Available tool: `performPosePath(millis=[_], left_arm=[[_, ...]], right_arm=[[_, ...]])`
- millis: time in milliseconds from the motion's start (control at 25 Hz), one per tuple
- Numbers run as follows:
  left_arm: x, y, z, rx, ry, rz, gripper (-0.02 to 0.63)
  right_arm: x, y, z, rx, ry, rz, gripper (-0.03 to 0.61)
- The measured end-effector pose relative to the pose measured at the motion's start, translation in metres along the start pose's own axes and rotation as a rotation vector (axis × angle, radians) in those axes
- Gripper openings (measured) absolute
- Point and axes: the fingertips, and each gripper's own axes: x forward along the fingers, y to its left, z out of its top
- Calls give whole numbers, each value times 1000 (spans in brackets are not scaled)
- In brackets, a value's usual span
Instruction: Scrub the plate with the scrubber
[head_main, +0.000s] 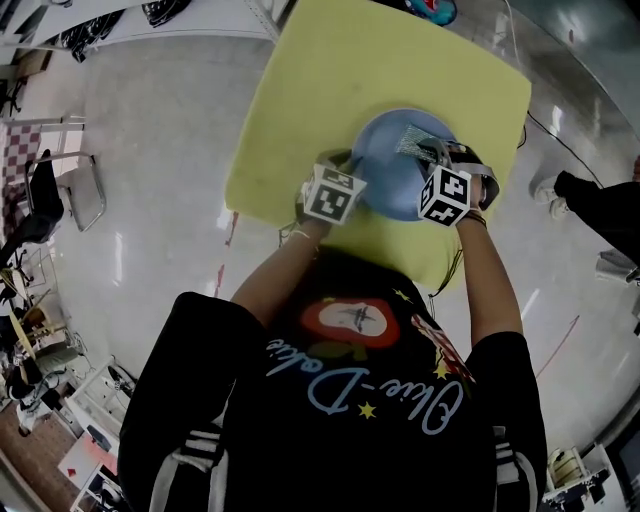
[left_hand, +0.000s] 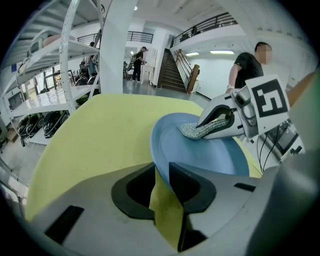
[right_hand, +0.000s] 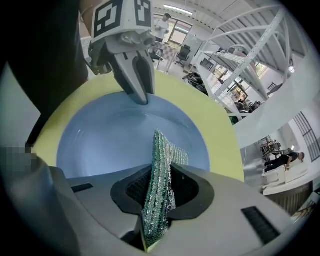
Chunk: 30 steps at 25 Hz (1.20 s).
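While the left gripper (left_hand: 161, 172) pinches the rim of the round blue plate (right_hand: 110, 140), the right gripper (right_hand: 161, 175) clamps the green mesh scrubber pad (right_hand: 162, 150), long axis pointing toward the plate centre; a yellow foam mat (left_hand: 90, 135) underlies the plate.

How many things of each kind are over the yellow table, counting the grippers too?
blue plate: 1
scrubber: 1
grippers: 2, the left gripper and the right gripper
total: 4
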Motion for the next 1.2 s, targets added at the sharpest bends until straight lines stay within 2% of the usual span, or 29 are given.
performPosePath(millis=[120, 640, 920, 1200], left_arm=[[2, -2, -1, 1, 0, -1, 72], [0, -3, -3, -4, -10, -5, 72], [-3, -1, -2, -14, -16, -11, 72], [-1, 1, -4, -19, -28, -7, 71]], right_arm=[[-2, 12, -8, 22, 13, 17, 63], [-16, 51, -13, 250, 44, 69, 64], [-25, 72, -1, 306, 39, 104, 64], [-31, 95, 14, 317, 19, 152, 66]])
